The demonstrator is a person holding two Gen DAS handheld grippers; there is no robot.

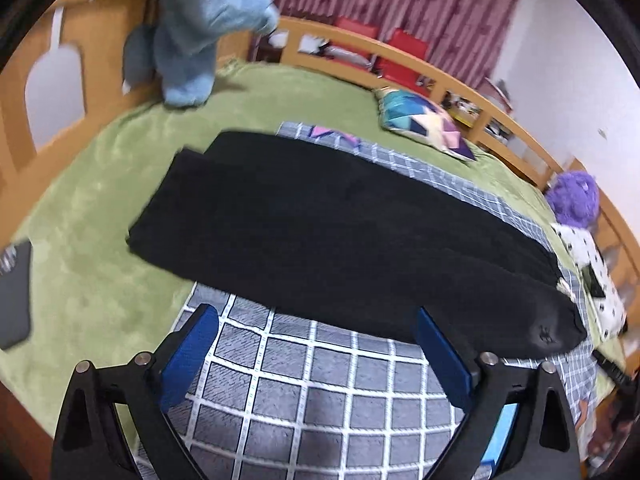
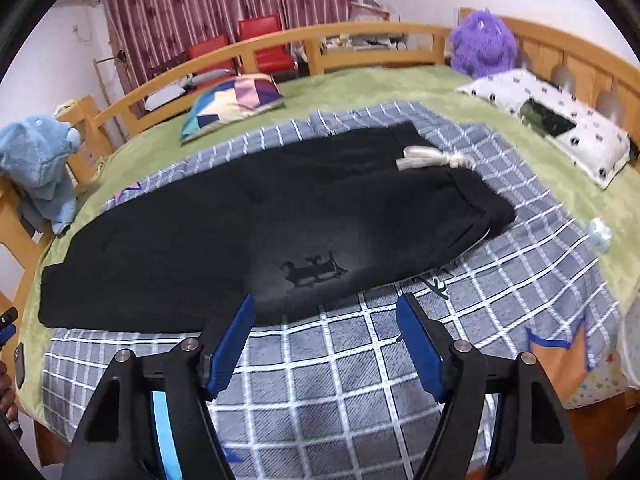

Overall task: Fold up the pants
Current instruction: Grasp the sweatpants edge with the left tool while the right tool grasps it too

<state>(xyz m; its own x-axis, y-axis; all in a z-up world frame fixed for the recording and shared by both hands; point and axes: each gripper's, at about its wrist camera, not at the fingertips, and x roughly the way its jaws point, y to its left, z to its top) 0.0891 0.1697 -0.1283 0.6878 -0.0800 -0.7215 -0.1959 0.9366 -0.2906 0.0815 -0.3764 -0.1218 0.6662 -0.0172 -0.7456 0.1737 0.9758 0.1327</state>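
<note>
The black pants [image 2: 256, 224] lay stretched across the grey checked blanket [image 2: 340, 392] on the green-covered bed [image 2: 384, 84], and everything else is best placed from them. They appeared already folded once lengthwise, one leg stacked on the other, with the waistband and its pale drawstring [image 2: 432, 158] at one end and the leg cuffs at the other, reaching off the blanket onto the green cover. That would leave the crosswise folds, cuffs toward waist, not yet done; this is a judgement from how the cloth lay.

The left gripper [image 1: 316, 344] hovered over the blanket just short of the pants' near edge, its blue fingers [image 1: 192, 356] spread wide with only checked cloth between them. The right gripper [image 2: 324, 340] was at the same near edge, close to the small printed logo [image 2: 314, 270]; its jaws stood apart too, somewhat narrower, one blue tip overlapping the hem in view, though no pinch was visible. Neither held anything.

Beyond the pants sat a patchwork cushion [image 2: 236, 100]; past the waistband end, a spotted pillow [image 2: 552, 120] and a purple plush toy [image 2: 482, 42]; past the cuffs, a blue plush toy [image 2: 38, 160] on the wooden rail [image 2: 280, 46].
</note>
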